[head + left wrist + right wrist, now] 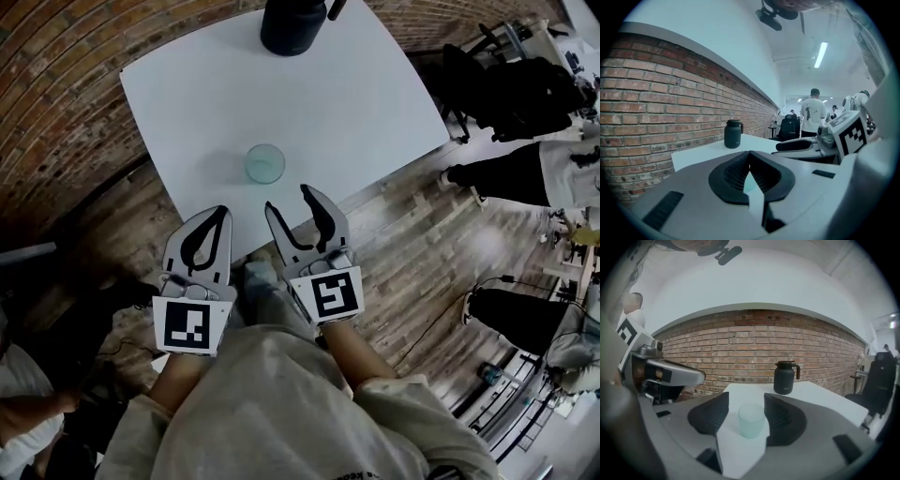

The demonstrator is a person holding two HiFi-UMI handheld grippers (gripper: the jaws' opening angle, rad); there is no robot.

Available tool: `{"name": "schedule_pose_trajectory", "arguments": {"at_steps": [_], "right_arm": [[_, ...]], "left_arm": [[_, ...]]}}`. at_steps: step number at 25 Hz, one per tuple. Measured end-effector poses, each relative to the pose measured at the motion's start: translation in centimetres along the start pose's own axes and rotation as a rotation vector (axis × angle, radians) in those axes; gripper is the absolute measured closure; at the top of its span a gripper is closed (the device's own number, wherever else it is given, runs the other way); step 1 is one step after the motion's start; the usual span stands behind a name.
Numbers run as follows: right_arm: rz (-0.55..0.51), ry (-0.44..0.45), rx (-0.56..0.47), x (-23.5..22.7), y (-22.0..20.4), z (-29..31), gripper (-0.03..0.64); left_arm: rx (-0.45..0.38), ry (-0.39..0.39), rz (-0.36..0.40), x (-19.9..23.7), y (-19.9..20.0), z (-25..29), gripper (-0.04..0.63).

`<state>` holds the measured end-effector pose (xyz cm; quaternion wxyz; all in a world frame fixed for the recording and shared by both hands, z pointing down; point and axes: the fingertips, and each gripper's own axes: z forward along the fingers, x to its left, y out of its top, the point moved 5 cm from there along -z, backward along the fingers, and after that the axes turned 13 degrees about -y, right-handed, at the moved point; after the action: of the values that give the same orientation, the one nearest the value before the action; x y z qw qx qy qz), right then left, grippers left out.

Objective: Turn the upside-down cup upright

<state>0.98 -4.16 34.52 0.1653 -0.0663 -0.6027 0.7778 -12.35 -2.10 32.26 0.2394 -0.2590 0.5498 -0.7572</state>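
Only other thing on the white worktop (366, 103) is a dark thermal jug (292, 26) at the far edge, well clear. Brick wall (56, 84) left, people (506, 178) right. Glass cup (265, 163) stands near the near edge, bare surface all round. Right gripper (289, 199) fingers spread, cup ahead in line with the gap, untouched; left gripper (217, 217) fingers clenched, empty.

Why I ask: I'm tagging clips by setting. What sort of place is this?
Probably an open office or lab: a brick wall, a black office chair, and people standing under a ceiling strip light.
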Motion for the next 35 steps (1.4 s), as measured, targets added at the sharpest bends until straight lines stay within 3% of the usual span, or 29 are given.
{"name": "schedule_pose_trajectory", "arguments": {"at_steps": [13,20,35], "right_arm": [[0.026,0.039,0.083,0.0,-5.3,5.0,0.311],[0.026,0.046,0.104,0.0,-6.1,6.9,0.289],[-0.018,0.075,0.103,0.8,-6.9,10.2,0.259]], "left_arm": [[0.042,0.048,-0.046,0.2,-2.5,2.1,0.586],[0.096,0.061,-0.072,0.7,-3.7,3.0,0.586],[0.125,0.060,-0.105,1.5,-4.6,3.8,0.586]]}}
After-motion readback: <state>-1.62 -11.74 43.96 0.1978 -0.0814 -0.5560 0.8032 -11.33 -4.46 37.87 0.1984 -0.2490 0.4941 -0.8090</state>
